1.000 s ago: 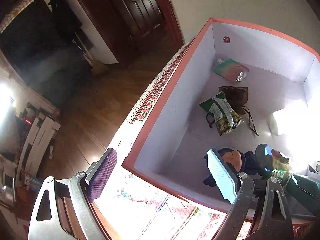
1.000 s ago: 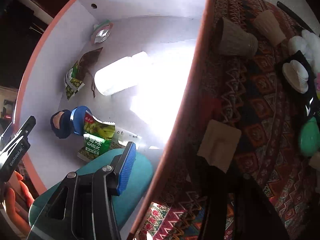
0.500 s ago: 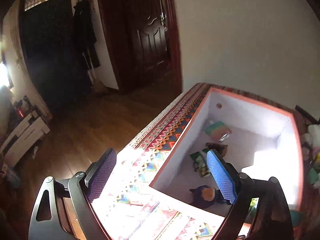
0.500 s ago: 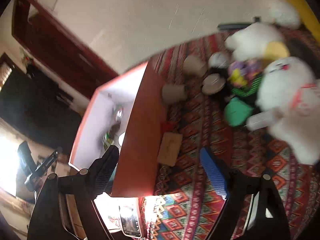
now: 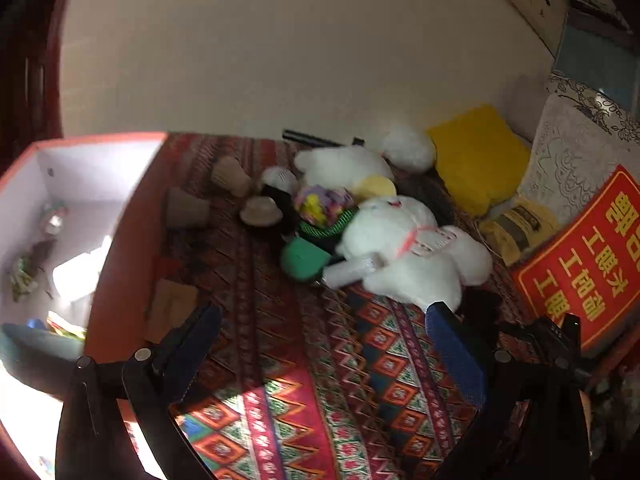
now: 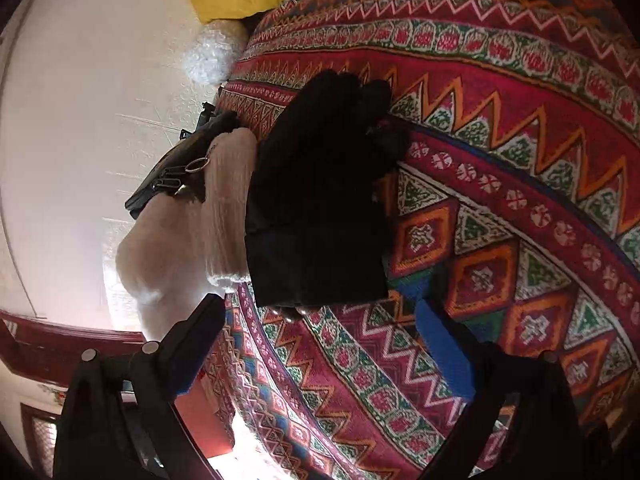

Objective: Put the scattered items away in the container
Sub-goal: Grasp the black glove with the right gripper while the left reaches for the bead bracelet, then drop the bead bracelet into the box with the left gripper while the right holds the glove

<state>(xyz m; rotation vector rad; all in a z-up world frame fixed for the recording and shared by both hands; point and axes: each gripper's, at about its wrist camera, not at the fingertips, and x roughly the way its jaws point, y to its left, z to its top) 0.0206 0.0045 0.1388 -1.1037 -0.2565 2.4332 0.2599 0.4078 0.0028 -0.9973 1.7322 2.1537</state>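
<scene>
The red-rimmed box (image 5: 120, 216) with white inner walls stands at the left in the left wrist view, with snack packets and a teal item (image 5: 36, 348) inside. Right of it, scattered on the patterned cloth (image 5: 304, 360), lie two brown cups (image 5: 186, 208), a tan card (image 5: 170, 312), a green pouch (image 5: 304, 258), a small bottle (image 5: 352, 270) and white plush toys (image 5: 412, 248). My left gripper (image 5: 320, 344) hovers over the cloth, its jaws opening, nothing between them. My right gripper (image 6: 320, 332) is opening just short of a black glove (image 6: 320, 208) lying beside a cream knit piece (image 6: 228, 208); its pads touch nothing.
A yellow cushion (image 5: 476, 156) and a red sign (image 5: 584, 256) lean at the right, by the wall. A black strap with metal rings (image 6: 180, 168) lies past the knit piece, and a white fluffy ball (image 6: 212, 52) sits by the wall.
Both grippers swung away from the box to the right. The right one let go of the teal item in the box, widened, and now faces the black glove. The left view now shows the scattered items.
</scene>
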